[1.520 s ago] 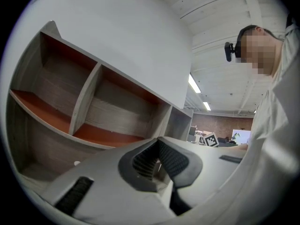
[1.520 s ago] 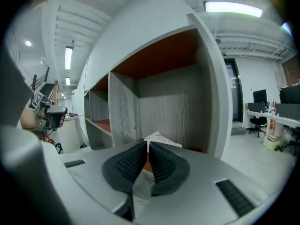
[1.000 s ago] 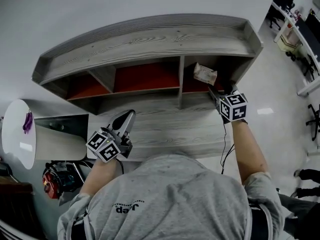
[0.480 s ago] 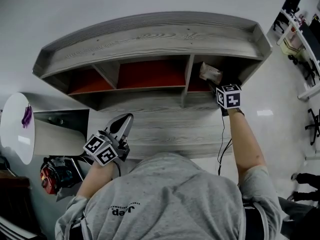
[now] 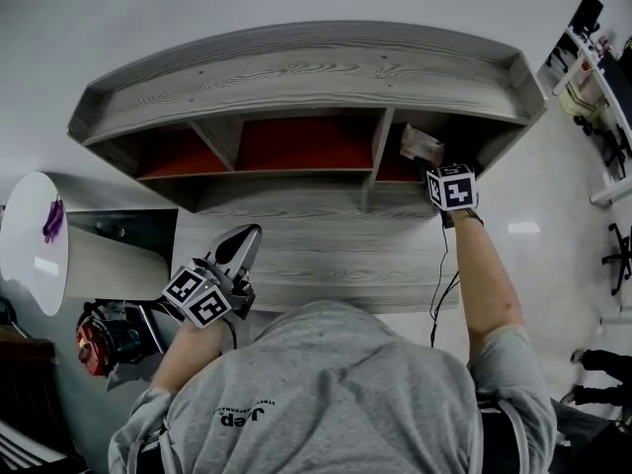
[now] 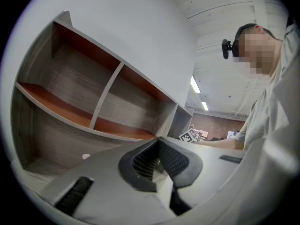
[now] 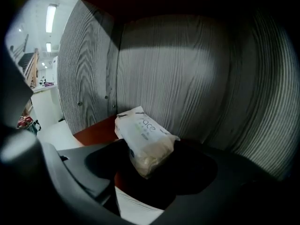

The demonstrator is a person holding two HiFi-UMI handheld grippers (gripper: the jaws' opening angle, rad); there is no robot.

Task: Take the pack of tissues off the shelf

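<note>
The pack of tissues (image 5: 422,146), white and crinkled, lies on the red floor of the rightmost compartment of the grey wooden shelf (image 5: 296,72). My right gripper (image 5: 434,167) reaches into that compartment. In the right gripper view the pack of tissues (image 7: 145,142) lies with its near end between the wide jaws of the right gripper (image 7: 150,168); they are closing and the pads do not press on it. My left gripper (image 5: 251,235) hovers over the desk's front left, shut and empty. In the left gripper view the left gripper (image 6: 158,145) has its pads together.
The shelf stands on a grey wooden desk (image 5: 326,255); its two left compartments (image 5: 296,144) are bare. A white round table (image 5: 35,250) and a red object (image 5: 94,349) sit at the left. A cable (image 5: 437,294) hangs from the right gripper.
My right gripper has pushed further into the right compartment, up to the tissue pack. The left gripper has barely moved.
</note>
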